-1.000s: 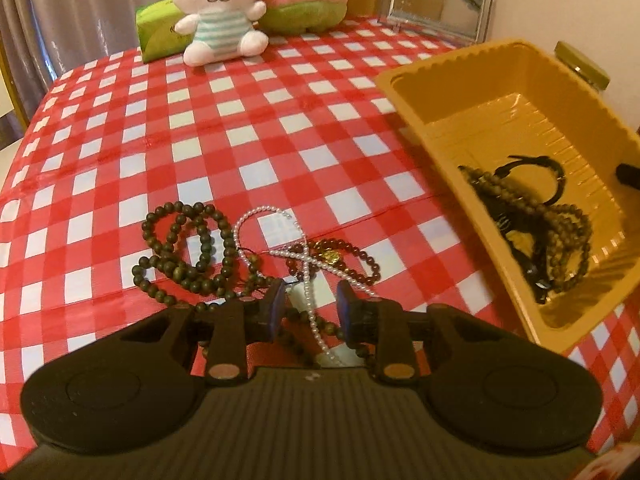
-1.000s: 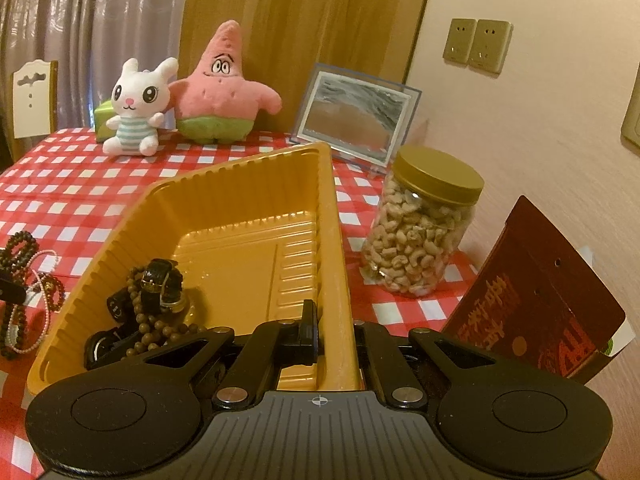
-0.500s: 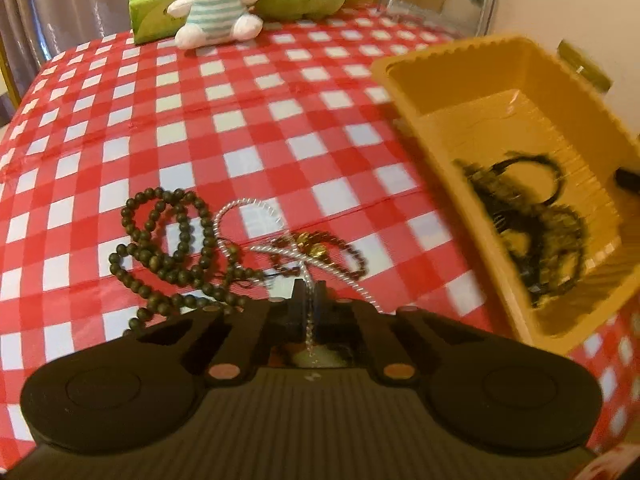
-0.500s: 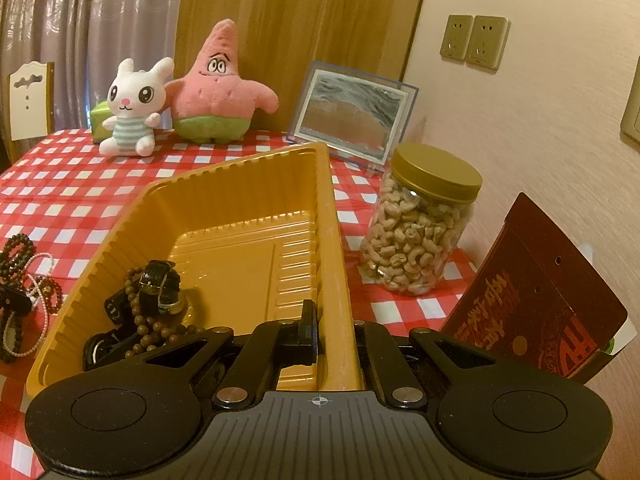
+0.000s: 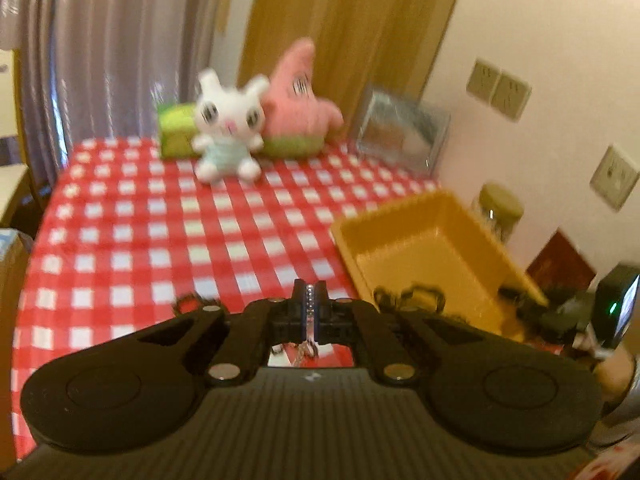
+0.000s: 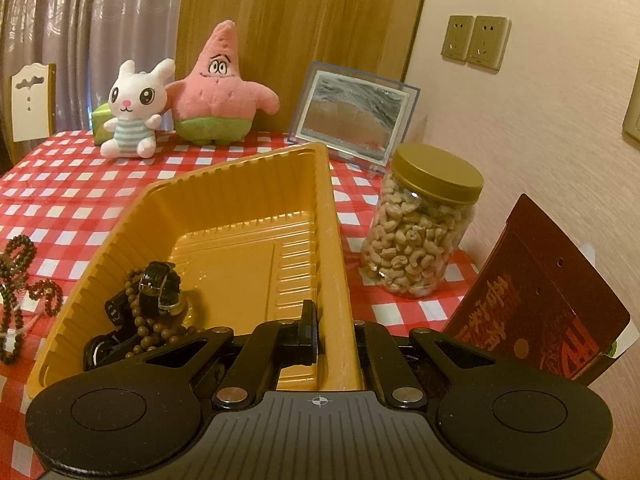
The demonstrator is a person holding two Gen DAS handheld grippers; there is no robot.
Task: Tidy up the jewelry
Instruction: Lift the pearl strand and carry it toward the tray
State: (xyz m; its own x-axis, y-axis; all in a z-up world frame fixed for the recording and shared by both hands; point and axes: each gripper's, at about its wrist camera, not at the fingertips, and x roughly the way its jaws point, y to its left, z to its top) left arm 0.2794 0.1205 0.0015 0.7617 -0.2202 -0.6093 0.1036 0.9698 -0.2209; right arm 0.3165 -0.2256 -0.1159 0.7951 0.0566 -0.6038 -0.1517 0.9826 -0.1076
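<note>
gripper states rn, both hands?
Left gripper: shut on the pearl strand.
Right gripper: shut on the right wall of the yellow tray.

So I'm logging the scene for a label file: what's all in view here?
tray: 1, yellow, centre
watch: 1, black, in tray
beads: 1 strand, brown, in tray
loose beads: dark strands, count unclear, tablecloth left of tray
pearl strand: 1, white, in left gripper
rabbit: 1, white, far side
star plush: 1, pink, beside rabbit
frame: 1, behind tray
jar: 1, gold lid, right of tray
pouch: 1, dark red, far right
left gripper: shut on pearl strand
right gripper: clamping tray rim
</note>
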